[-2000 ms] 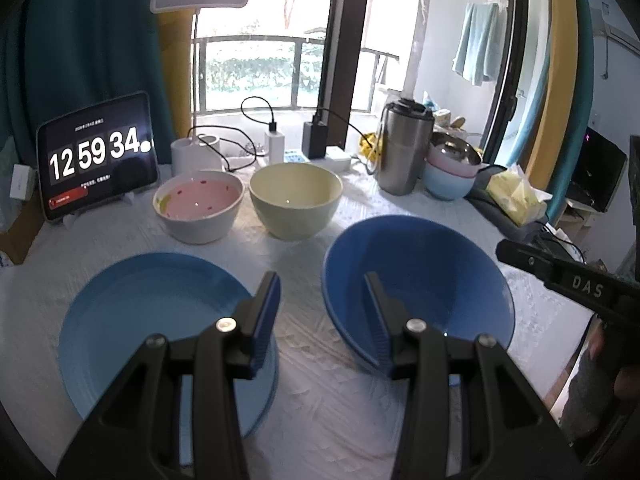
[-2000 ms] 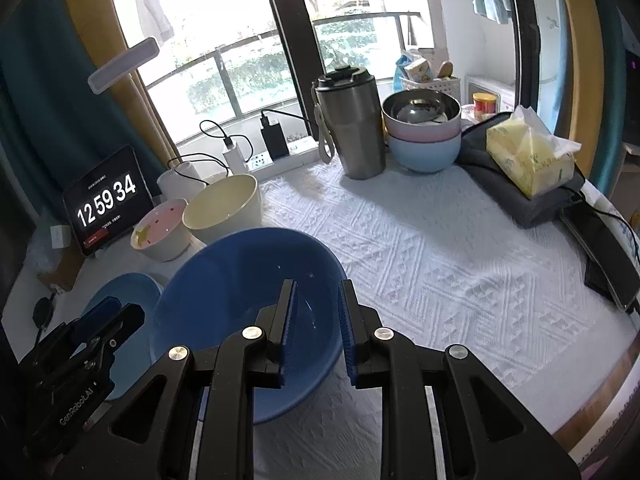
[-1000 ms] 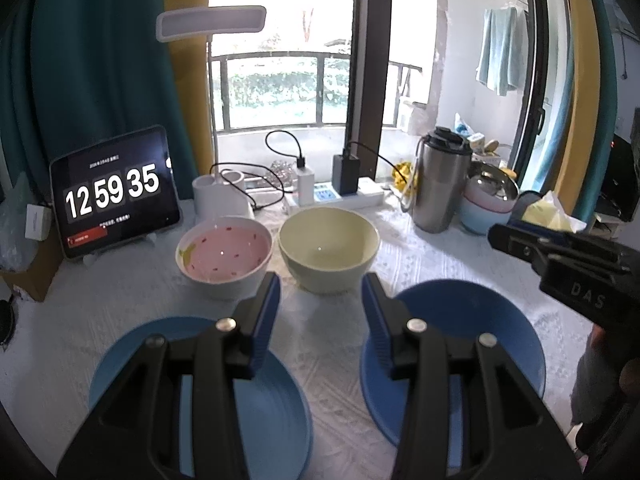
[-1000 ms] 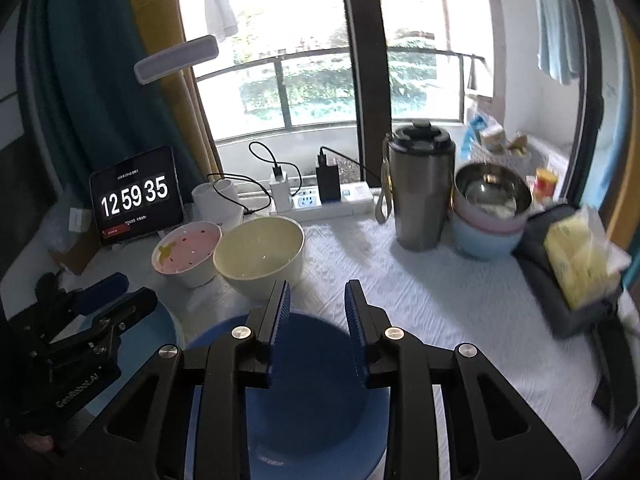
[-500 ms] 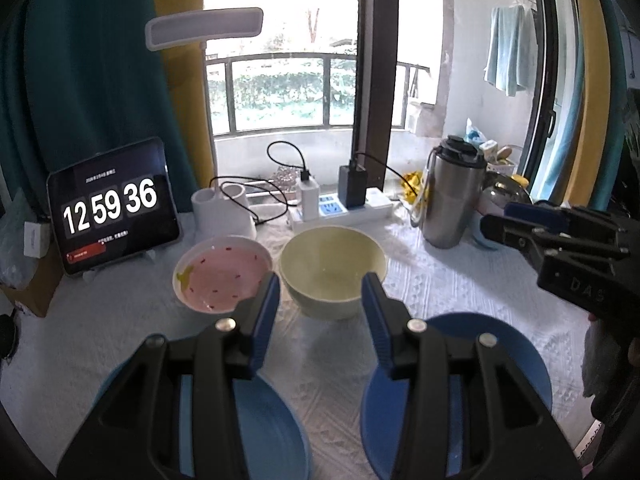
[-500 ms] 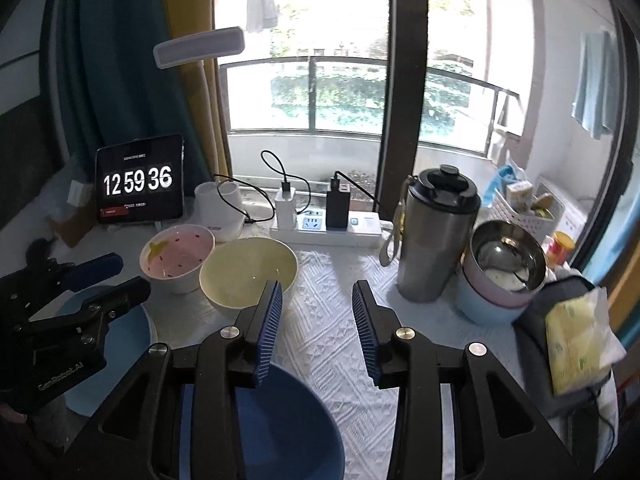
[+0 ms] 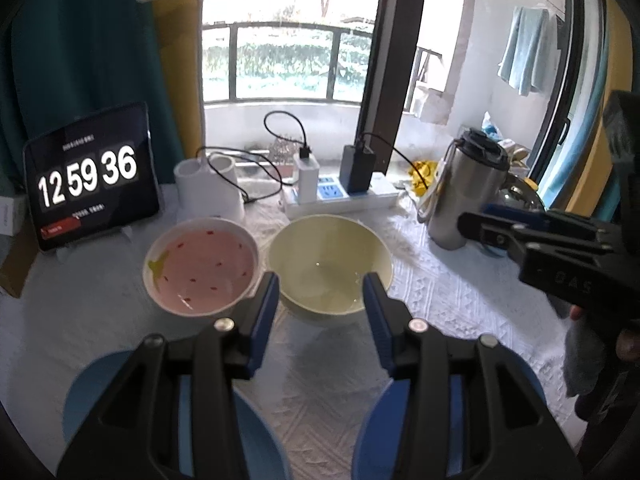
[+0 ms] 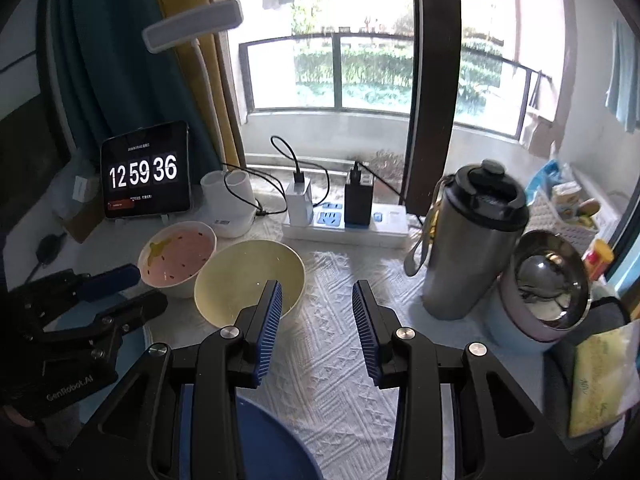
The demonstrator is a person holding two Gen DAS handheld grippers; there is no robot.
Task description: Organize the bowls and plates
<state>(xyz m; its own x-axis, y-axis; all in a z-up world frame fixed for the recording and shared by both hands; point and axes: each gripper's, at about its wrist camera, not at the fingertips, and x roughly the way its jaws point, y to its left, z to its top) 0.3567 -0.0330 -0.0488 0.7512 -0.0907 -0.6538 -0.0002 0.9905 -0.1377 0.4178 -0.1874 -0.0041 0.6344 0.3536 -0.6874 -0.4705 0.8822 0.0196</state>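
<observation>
Left tongs and right tongs parted, empty; tablet clock "12 59 36".

We count two small bowls side by side: one pink bowl and one yellow bowl. We see two blue dishes at the near edge, a plate and a deeper blue bowl. One stack of bowls stands beside one steel flask. One clock tablet, one power strip.

Bare tablecloth lane between yellow bowl and steel flask, power strip behind
</observation>
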